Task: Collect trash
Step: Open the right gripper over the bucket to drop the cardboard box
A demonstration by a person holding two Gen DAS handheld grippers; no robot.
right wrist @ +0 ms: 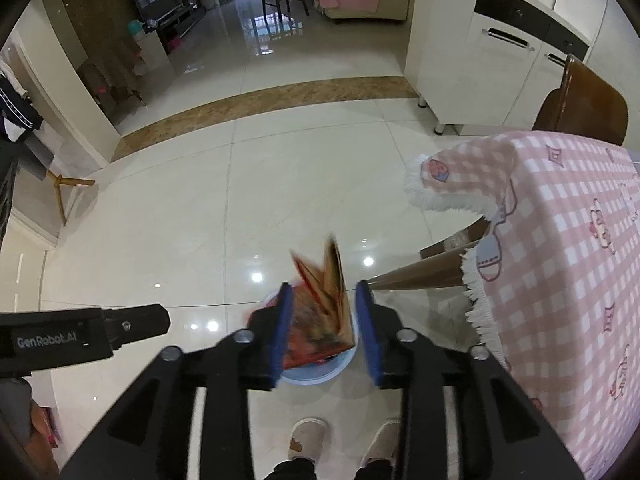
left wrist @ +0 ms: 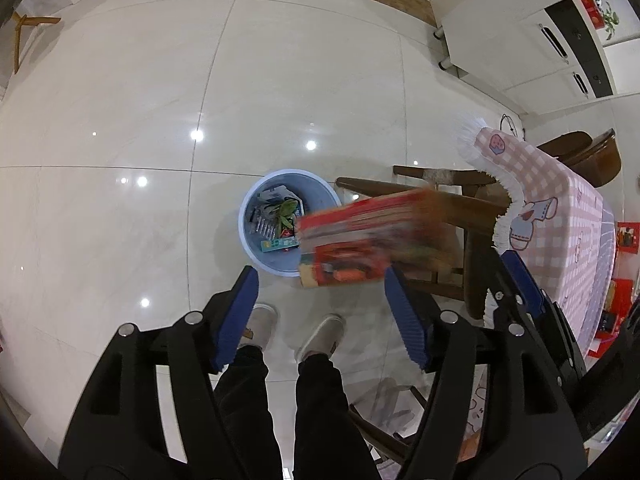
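Note:
A red and orange cardboard box is blurred in the air above a light blue round bin on the floor; it also shows in the right wrist view between my right fingers, touching neither blue pad. The bin holds several wrappers and a green leaf. My left gripper is open and empty, above the floor just in front of the bin. My right gripper is open above the bin; part of it shows at the right in the left wrist view.
A table with a pink checked cloth stands to the right, with dark wooden chairs beside it. White cabinets stand at the back right. The person's slippered feet are on the glossy tile floor below the grippers.

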